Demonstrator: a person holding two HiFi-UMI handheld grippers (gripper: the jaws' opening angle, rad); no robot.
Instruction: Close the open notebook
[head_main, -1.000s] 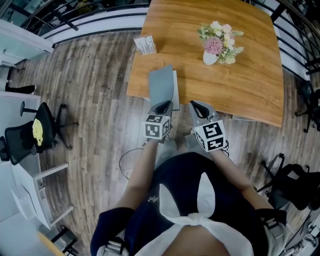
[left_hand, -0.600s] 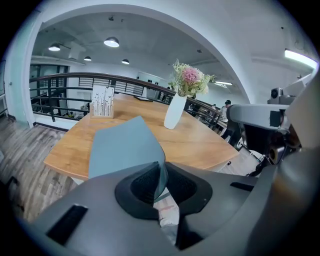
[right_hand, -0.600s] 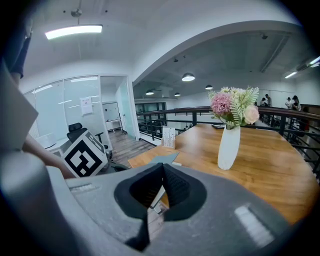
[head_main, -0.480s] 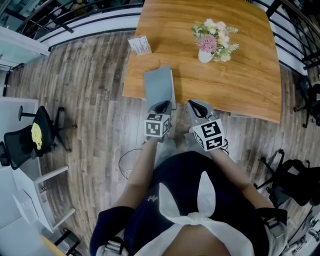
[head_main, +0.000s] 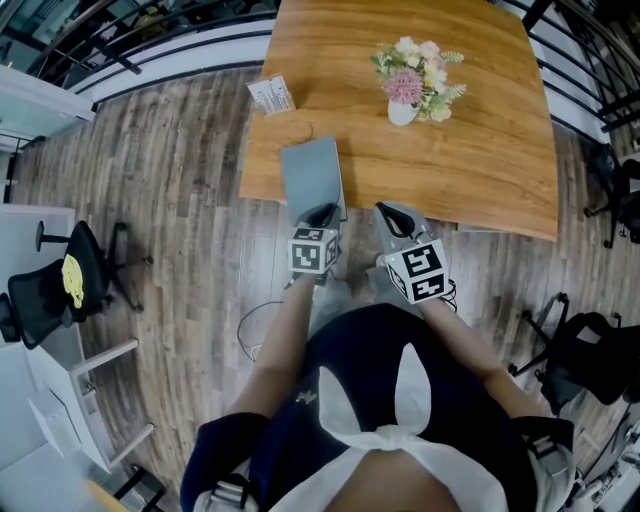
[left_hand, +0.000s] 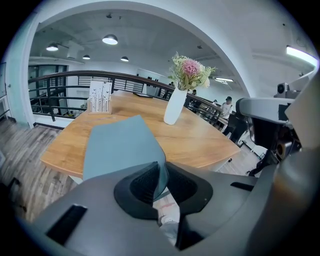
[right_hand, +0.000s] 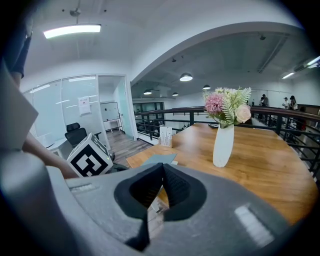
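While the slate-grey soft-cover notebook (head_main: 312, 172) lies at the near left edge of the light wooden table (head_main: 480, 160) | left gripper (head_main: 322, 213): jaws narrow, pinching the cover's near edge | right gripper (head_main: 392, 212): jaws together, empty, just beside the left one.

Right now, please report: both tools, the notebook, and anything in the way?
Left tool shut on notebook, near cover corner. Right tool shut, empty. Cover almost flat, corner curled up. Flower vase stands apart; nothing blocks.
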